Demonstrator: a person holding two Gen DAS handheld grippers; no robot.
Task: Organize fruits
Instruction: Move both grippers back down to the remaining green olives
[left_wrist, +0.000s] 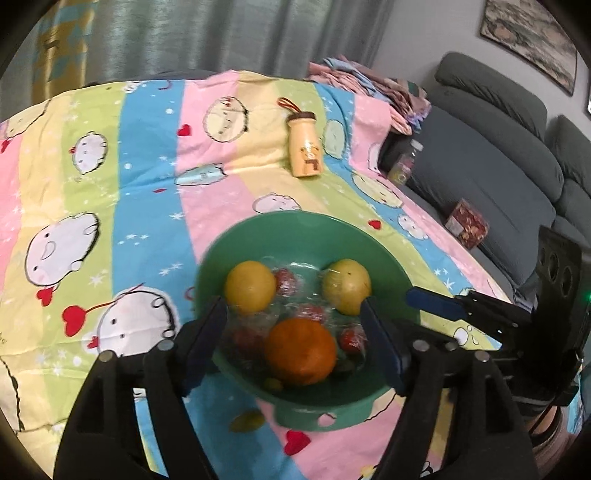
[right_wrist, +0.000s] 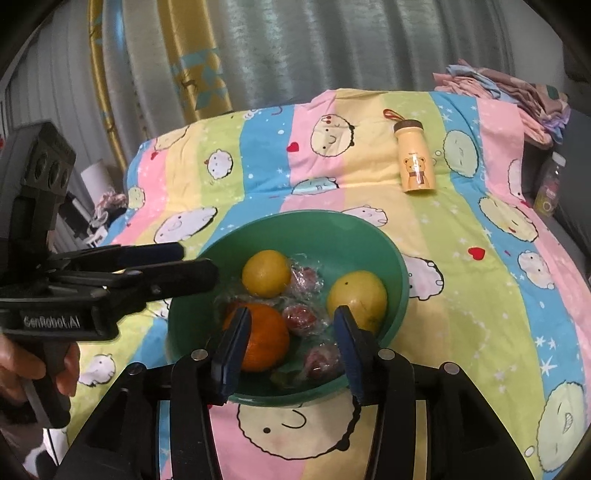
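Note:
A green bowl (left_wrist: 295, 221) (right_wrist: 295, 218) on the striped cartoon cloth holds two yellow fruits (left_wrist: 251, 284) (left_wrist: 347, 286), an orange (left_wrist: 301, 350) (right_wrist: 264, 338) and several small red fruits in clear wrap (right_wrist: 299, 317). My left gripper (left_wrist: 291, 310) hangs open over the bowl's near half, with the orange below the gap and untouched. My right gripper (right_wrist: 291, 314) is open too, over the red wrapped fruits, its left pad just in front of the orange. In the right wrist view the left gripper (right_wrist: 195, 263) reaches in from the left, a hand on its handle.
A small yellow-green fruit (left_wrist: 247, 421) lies on the cloth just outside the bowl's near left. A yellow bear-print bottle (left_wrist: 304, 147) (right_wrist: 415, 158) lies behind the bowl. Folded cloths (right_wrist: 509, 88) sit at the far right, and a grey sofa (left_wrist: 498, 155) with a jar and a box lies beyond the edge.

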